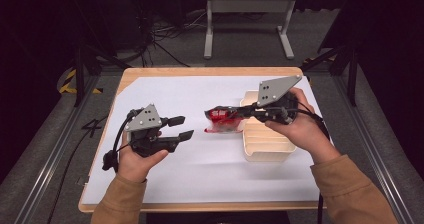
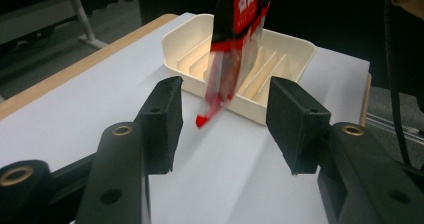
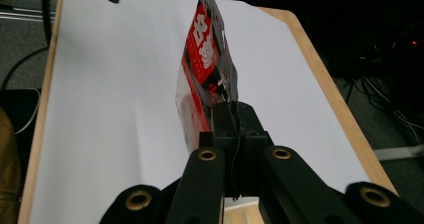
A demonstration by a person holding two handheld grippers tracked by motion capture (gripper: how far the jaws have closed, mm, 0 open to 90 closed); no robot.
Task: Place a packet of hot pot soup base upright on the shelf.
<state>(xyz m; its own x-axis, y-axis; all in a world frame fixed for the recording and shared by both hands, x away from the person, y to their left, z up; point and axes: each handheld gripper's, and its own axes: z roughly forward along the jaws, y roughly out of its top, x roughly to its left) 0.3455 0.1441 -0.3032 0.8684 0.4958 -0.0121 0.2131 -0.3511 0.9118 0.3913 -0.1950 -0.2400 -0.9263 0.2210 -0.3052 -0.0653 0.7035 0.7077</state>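
While the right hand-held gripper [image 1: 240,112] pinches the red packet [image 1: 222,120], the left hand-held gripper [image 1: 181,127] gapes empty nearby.

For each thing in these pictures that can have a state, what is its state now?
Red packet: held by one edge, lifted off the table, hanging beside the tray.
Cream tray: on the table, upright, its slots hold nothing.
Left hand-held gripper: jaws apart, nothing between them.
Right hand-held gripper: jaws shut on the red packet.

Red-and-clear packet [image 1: 222,120] hanging above table
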